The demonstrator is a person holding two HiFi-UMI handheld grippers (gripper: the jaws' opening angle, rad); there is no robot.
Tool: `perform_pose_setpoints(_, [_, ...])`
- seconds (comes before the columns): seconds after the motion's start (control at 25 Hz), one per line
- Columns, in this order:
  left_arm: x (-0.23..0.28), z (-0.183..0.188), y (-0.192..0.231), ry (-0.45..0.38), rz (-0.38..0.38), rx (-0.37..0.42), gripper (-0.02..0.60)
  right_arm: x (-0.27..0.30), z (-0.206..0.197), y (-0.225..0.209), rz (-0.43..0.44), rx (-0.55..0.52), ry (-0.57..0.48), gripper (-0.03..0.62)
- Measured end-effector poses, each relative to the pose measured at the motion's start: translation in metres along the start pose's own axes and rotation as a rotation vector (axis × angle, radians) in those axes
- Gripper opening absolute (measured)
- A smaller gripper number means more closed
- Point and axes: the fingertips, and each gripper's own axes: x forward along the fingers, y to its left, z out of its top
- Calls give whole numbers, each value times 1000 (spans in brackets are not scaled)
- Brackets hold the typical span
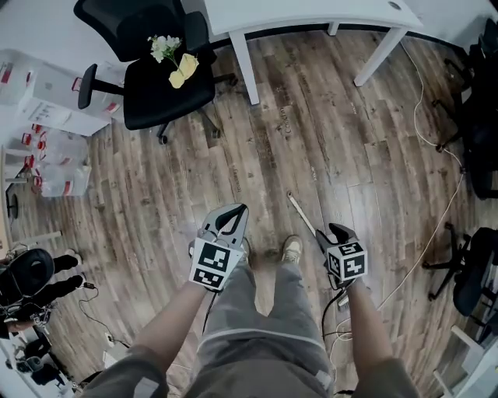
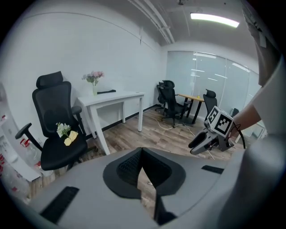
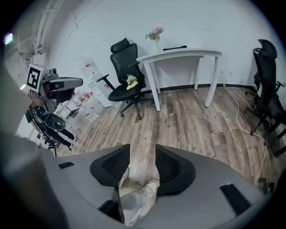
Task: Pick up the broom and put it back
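While the left gripper [image 1: 233, 214] has jaws together, empty, the right gripper [image 1: 335, 230] has jaws apart.

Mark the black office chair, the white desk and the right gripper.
black office chair [image 1: 156, 97], head view, seat cushion.
white desk [image 1: 311, 14], head view, tabletop.
right gripper [image 1: 335, 231], head view, between its fingertips.

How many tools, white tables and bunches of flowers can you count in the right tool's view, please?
Tools: 2 (right tool, left tool)
White table: 1
Bunches of flowers: 2 (chair bunch on the black chair, table bunch)
Total: 5
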Motion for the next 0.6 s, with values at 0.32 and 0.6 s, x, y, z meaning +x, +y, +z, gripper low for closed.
perform_pose_setpoints(0.32, [56,-124,16,154,23,-46,17,104,-59,-23,21,-33,107,195])
perform_pose_setpoints(0.6, [121,-226,24,230,-4,-62,17,202,-103,-61,-8,-62,160,195])
